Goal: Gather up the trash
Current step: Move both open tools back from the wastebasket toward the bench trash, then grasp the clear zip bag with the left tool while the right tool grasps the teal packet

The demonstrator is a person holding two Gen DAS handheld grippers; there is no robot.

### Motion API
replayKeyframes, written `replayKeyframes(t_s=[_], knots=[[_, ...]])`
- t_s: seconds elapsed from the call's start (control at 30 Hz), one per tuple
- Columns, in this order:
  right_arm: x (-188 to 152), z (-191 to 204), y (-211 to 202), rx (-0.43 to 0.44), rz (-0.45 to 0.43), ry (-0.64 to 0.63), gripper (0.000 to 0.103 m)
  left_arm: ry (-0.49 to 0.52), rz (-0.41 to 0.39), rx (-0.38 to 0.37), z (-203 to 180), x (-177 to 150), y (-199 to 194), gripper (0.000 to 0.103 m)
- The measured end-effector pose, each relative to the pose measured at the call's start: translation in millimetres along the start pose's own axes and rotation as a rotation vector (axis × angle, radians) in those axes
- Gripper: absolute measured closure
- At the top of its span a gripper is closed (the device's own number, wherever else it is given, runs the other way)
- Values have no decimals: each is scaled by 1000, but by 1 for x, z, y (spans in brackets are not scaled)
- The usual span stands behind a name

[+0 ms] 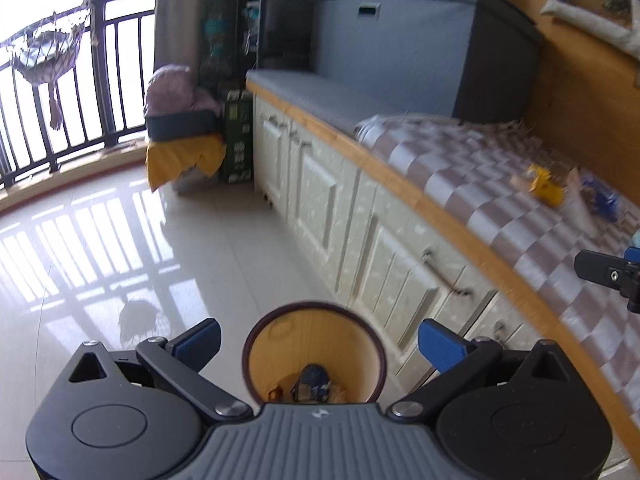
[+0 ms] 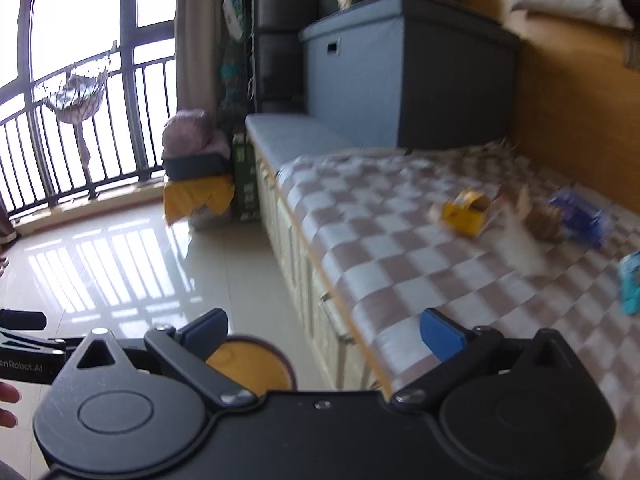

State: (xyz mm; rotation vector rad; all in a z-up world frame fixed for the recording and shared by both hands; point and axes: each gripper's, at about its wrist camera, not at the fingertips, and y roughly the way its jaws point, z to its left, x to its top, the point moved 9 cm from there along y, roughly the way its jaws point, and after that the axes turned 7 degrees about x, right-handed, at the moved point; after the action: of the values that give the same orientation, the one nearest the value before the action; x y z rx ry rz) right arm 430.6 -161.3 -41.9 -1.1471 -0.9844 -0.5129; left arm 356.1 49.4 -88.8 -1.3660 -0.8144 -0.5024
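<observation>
A round bin with a dark rim and yellow inside stands on the floor by the cabinets, with crumpled trash at its bottom. My left gripper is open and empty right above its mouth. My right gripper is open and empty over the bench edge; the bin shows below its left finger. On the checkered cloth lie a yellow carton, a brown crumpled piece, a blue wrapper and a teal packet. The yellow carton and blue wrapper also show in the left wrist view.
White cabinets with handles run under the bench. A grey storage box stands at the bench's far end. A yellow-draped stack with a bundle sits on the floor by the balcony railing. Glossy tiled floor lies to the left.
</observation>
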Motion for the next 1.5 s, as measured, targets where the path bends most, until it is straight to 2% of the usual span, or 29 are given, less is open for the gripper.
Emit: replayKeyframes(t_s=[0.2,0.33,0.57,0.77,0.9,1.03,1.13,1.23,1.43,1.5], knots=[[23,-49,-54,-76,-103,-15,0,-10,-119,-72,-51,28,-32,0],[27,-85,-83,-136,-149,-17,0,-1,-189,-136,-95,44,-45,0],[23,-156,-114,-254,-172,-21,0,61,-258,-222,-172,62,-53,0],[7,-223,-127,-369,-169,31,0,85,-283,-281,-222,68,-39,0],[-8,-265,-125,-423,-147,74,0,133,-275,-352,-255,70,-20,0],[-17,-304,-112,-448,-128,129,0,205,-272,-382,-287,73,3,0],[-17,-330,-96,-411,-120,185,0,277,-287,-433,-308,77,19,0],[-15,-355,-77,-389,-107,215,0,306,-277,-483,-325,86,37,0],[-6,-395,-40,-361,-95,238,0,302,-267,-575,-348,112,74,1],[-5,-406,-29,-357,-89,256,0,296,-252,-596,-357,121,87,4]])
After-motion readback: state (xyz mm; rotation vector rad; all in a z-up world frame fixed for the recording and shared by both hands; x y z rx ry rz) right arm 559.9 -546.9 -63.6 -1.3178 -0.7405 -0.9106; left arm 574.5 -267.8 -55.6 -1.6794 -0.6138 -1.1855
